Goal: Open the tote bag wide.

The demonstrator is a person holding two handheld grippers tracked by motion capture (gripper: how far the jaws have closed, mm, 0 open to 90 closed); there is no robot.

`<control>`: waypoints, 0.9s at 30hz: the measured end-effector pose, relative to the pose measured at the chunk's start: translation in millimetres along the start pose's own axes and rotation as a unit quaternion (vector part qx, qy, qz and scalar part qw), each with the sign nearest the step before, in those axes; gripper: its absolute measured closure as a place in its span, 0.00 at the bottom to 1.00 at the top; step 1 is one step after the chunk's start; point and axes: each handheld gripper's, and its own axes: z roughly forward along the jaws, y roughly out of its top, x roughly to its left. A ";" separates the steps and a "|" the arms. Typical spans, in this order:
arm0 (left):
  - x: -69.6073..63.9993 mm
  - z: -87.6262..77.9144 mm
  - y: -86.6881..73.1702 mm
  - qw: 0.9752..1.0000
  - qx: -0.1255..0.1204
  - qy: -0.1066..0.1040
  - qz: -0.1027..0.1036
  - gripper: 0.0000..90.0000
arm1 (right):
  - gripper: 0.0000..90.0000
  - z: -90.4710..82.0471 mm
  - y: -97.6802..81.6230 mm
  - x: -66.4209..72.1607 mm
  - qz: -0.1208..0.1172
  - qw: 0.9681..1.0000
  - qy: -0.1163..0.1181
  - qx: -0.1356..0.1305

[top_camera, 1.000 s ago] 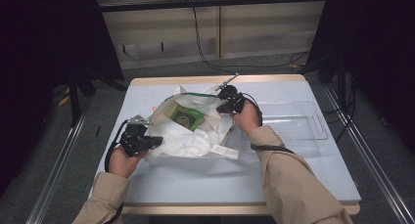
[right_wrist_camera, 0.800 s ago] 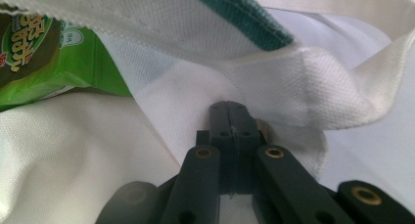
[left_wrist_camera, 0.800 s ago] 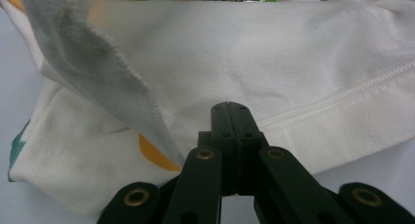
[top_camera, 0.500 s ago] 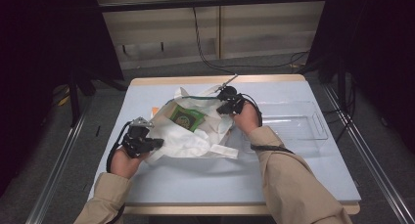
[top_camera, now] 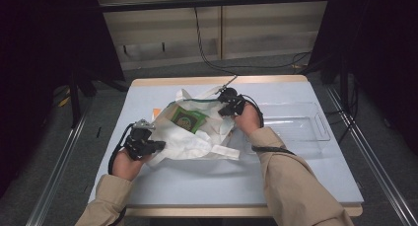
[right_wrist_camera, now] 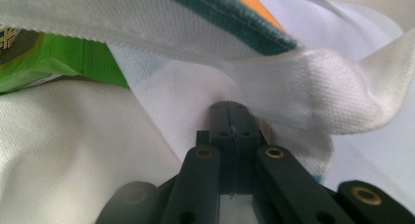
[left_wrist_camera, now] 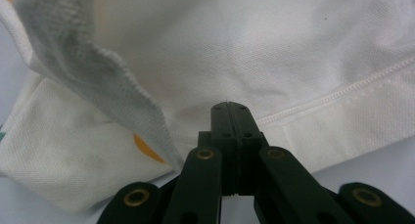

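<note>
The white bag point(top_camera: 190, 137) lies mid-table, left of the clear tray point(top_camera: 300, 125). Left gripper point(top_camera: 148, 146) and right gripper point(top_camera: 227, 105) pinch its fabric, jaws closed, spreading the mouth around the green packet point(top_camera: 187, 119). Next move likely requires steady tension.

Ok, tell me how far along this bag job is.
Done: the green packet already sits in the white cloth bag. In hand: the left gripper is shut on the bag's near edge, and the right gripper is shut on its far side, so the bag is held between them. Left, probably: setting the bag down or moving it toward the clear tray.
</note>
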 end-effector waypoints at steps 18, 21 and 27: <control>-0.6 -13.8 16.6 0.999 -0.036 -0.006 -0.006 0.93 | 0.99 -29.9 -17.9 11.8 0.007 0.999 0.023 -0.047; -1.4 -15.2 22.0 0.999 -0.041 -0.006 -0.002 0.92 | 0.99 -35.6 -22.0 16.1 0.007 0.998 0.027 -0.049; -2.5 -16.0 31.0 0.999 -0.047 -0.010 0.006 0.92 | 0.99 -43.5 -29.0 24.1 0.005 0.997 0.036 -0.065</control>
